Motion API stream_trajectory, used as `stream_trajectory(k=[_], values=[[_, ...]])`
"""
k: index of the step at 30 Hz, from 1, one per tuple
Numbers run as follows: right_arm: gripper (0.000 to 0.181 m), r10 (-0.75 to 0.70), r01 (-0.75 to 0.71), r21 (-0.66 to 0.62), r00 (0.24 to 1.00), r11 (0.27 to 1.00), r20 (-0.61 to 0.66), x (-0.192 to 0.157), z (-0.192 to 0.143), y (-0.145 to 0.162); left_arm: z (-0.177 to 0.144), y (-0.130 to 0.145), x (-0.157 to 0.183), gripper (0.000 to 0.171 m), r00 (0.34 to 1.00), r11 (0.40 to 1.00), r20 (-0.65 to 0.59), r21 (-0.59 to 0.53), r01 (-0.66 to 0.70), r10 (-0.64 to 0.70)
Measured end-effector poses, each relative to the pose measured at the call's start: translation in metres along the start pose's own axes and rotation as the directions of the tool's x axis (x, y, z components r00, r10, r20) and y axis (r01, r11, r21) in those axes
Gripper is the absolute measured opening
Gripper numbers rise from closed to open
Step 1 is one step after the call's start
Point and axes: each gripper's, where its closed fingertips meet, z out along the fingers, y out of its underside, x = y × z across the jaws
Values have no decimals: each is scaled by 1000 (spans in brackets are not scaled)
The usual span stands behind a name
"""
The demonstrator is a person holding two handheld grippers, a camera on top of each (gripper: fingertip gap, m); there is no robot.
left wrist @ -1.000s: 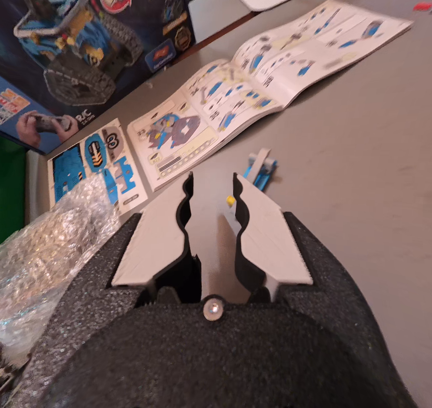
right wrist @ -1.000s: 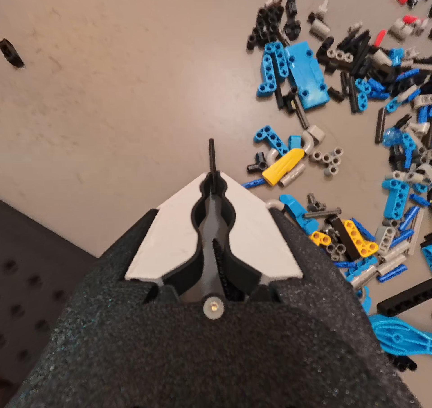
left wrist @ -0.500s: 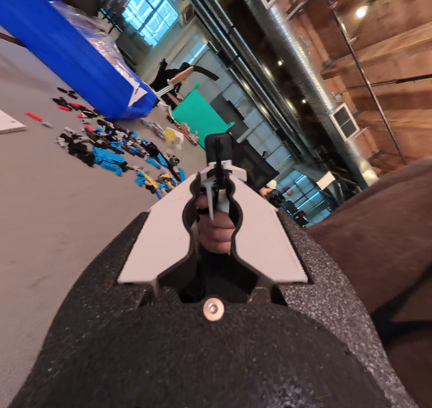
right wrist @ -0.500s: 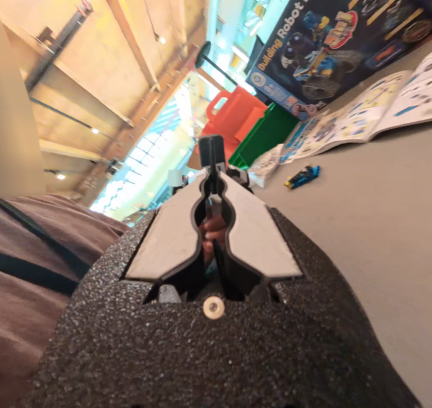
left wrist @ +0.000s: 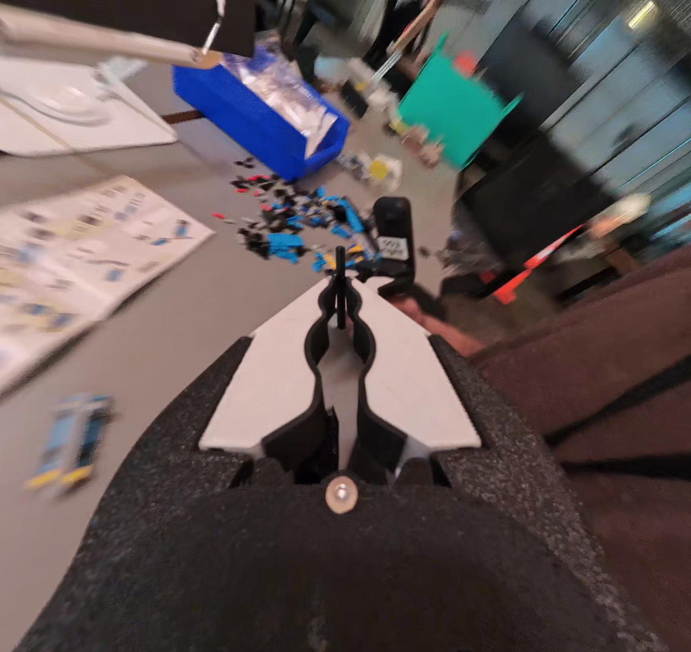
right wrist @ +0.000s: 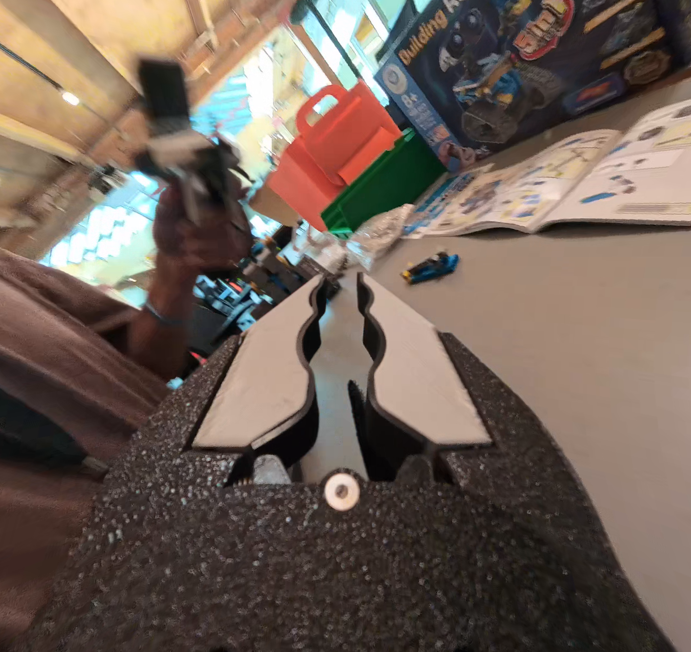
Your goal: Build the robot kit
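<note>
Black axle pin (left wrist: 340, 290) sits pinched in the left gripper (left wrist: 339, 279) while the right gripper (right wrist: 339, 285) gapes empty, so I'd keep that squeeze firm near the brick pile (left wrist: 295, 223).

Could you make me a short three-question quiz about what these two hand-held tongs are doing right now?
1. True or false: the left tongs are shut on a thin black rod.
2. Are the right tongs A) gripping a blue brick, B) open and empty, or C) shut on a page?
3. Fill in: beyond the left tongs, a pile of small bricks lies on the grey table in front of a ____ bin.

Key:
1. True; the rod sticks out past the tips.
2. B; the jaws stand apart with only table between them.
3. Blue.
</note>
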Motion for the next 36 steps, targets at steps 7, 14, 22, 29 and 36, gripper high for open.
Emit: stream_trajectory(k=[7,14,22,29,36], values=[[13,-66,71,-45,992,996,108,-27,4,8,-64,-36,-88,3,790,600,142,-732,-323,597],[11,-115,121,-81,990,989,84,-28,4,16,-27,86,-251,3,861,201,-138,-943,-265,489],[8,-101,104,-36,993,994,59,-23,-2,7,-29,117,-298,3,883,147,-128,-965,-215,451],[8,-108,114,-110,992,987,66,-23,7,21,-36,120,-297,4,877,138,-175,-955,-261,447],[8,-87,90,-82,995,993,40,-16,3,15,-37,120,-298,3,894,171,-168,-951,-258,415]])
